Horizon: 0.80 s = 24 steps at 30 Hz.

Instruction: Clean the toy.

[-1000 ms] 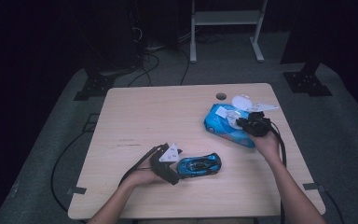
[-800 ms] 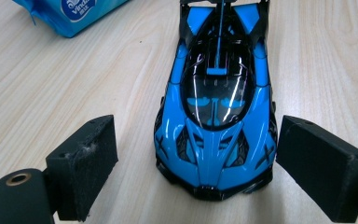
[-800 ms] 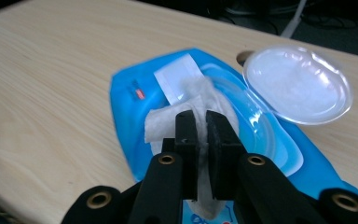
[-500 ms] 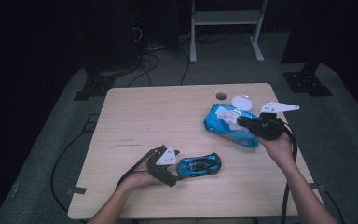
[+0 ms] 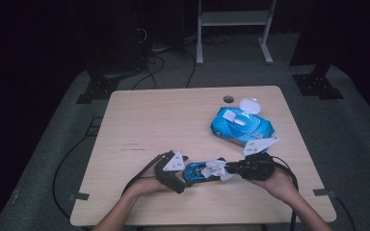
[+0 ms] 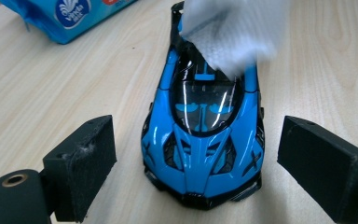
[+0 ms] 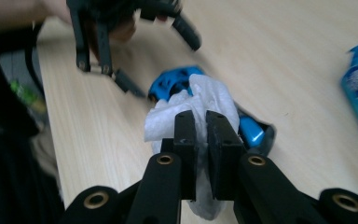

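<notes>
On the counter (image 5: 139, 125), the left gripper's (image 5: 183, 174) open jaws flank the toy car (image 5: 198, 172), perhaps untouched, while the right gripper (image 5: 229, 168) pinches a wipe (image 5: 217, 169) against it, the wipe pack (image 5: 241, 126) lying beyond.

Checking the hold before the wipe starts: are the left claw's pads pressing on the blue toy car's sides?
No: in the left gripper view the pads stand apart from the blue toy car.
</notes>
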Tool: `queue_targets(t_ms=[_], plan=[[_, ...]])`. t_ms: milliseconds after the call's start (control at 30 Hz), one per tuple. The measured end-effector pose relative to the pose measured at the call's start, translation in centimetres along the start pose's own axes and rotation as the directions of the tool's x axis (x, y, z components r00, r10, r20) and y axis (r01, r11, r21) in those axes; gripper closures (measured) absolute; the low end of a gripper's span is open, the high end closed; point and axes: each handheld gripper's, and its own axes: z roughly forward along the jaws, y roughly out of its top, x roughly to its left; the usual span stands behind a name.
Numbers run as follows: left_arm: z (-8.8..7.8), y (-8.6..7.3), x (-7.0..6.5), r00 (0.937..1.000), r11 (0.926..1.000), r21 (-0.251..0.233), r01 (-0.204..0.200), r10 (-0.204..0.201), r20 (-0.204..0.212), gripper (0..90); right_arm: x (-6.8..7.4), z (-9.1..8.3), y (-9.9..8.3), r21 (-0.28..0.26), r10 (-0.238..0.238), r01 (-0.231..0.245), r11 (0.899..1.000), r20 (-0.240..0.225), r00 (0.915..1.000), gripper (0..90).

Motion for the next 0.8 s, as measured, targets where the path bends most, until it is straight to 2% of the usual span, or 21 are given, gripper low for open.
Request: queue_targets(t_ms=[33, 67, 133, 167, 233, 300, 367, 433, 500, 533, 567, 600, 700, 733, 800], plan=[[0.1, 0.0, 0.1, 0.9999, 0.9999, 0.007, -0.008, 0.008, 0.006, 10.7, -0.1, 0.3, 0.1, 0.014, -0.003, 0.003, 1.0, -0.001, 1.0, 81.5], [0.2, 0.0, 0.0, 0.9999, 1.0, 0.001, 0.004, -0.004, 0.011, 10.9, -0.3, 0.7, 0.3, 0.029, -0.004, 0.005, 1.0, -0.021, 0.9998, 80.8], [0.4, 0.0, 0.0, 0.9998, 0.9999, 0.01, 0.005, -0.005, 0.018, 12.6, -0.4, 1.1, 0.5, 0.032, -0.008, 0.009, 0.999, -0.017, 0.9998, 80.3], [0.5, -0.1, 0.1, 0.9996, 0.9998, 0.018, -0.002, 0.001, 0.027, 12.6, -0.8, 2.1, 1.0, 0.05, -0.024, 0.025, 0.998, -0.026, 0.9994, 76.4], [0.6, -0.2, 0.1, 0.9994, 0.9995, 0.03, 0.006, -0.007, 0.034, 13.5, -1.0, 3.2, 1.3, 0.053, -0.038, 0.038, 0.998, 0.001, 0.9993, 73.2], [0.7, -0.4, 0.1, 0.9992, 0.9991, 0.042, 0.004, -0.006, 0.038, 15.1, -0.9, 4.2, 1.4, 0.054, -0.054, 0.054, 0.997, 0.0, 0.9985, 67.4], [0.9, -0.5, 0.2, 0.999, 0.9987, 0.049, 0.015, -0.017, 0.041, 15.9, -0.7, 5.3, 1.2, 0.062, -0.078, 0.077, 0.995, 0.017, 0.9968, 64.9], [1.1, -0.6, 0.3, 0.9987, 0.9984, 0.049, 0.028, -0.03, 0.041, 15.9, -0.6, 6.3, 0.9, 0.052, -0.07, 0.069, 0.996, 0.008, 0.9975, 63.5], [1.1, -0.7, 0.5, 0.9977, 0.9983, 0.042, 0.041, -0.043, 0.052, 19.6, -0.4, 7.1, 0.5, 0.052, -0.101, 0.099, 0.994, 0.027, 0.9945, 59.2], [1.2, -0.7, 0.5, 0.9976, 0.9979, 0.049, 0.044, -0.046, 0.051, 21.4, -0.4, 7.4, 0.3, 0.034, -0.095, 0.094, 0.995, 0.026, 0.9952, 58.5], [1.2, -0.7, 0.5, 0.9976, 0.9979, 0.049, 0.044, -0.046, 0.051, 21.7, -0.4, 7.6, 0.0, 0.006, -0.085, 0.085, 0.996, 0.016, 0.9963, 58.6], [1.3, -0.7, 0.6, 0.9957, 0.9961, 0.058, 0.066, -0.07, 0.061, 21.7, -0.4, 7.7, -0.2, -0.01, -0.078, 0.078, 0.997, 0.018, 0.9968, 60.1], [1.3, -0.7, 0.7, 0.9967, 0.9973, 0.058, 0.046, -0.05, 0.064, 22.3, -0.3, 7.9, -0.5, -0.02, -0.094, 0.096, 0.995, 0.064, 0.9935, 68.9], [1.3, -0.7, 0.7, 0.997, 0.9977, 0.058, 0.036, -0.04, 0.066, 22.4, -0.4, 7.8, -0.5, -0.022, -0.084, 0.086, 0.996, 0.062, 0.9945, 71.9], [1.3, -0.8, 0.5, 0.9964, 0.9977, 0.047, 0.048, -0.051, 0.068, 23.6, -0.9, 7.5, -0.5, -0.009, -0.075, 0.075, 0.997, 0.061, 0.9953, 76.5]])
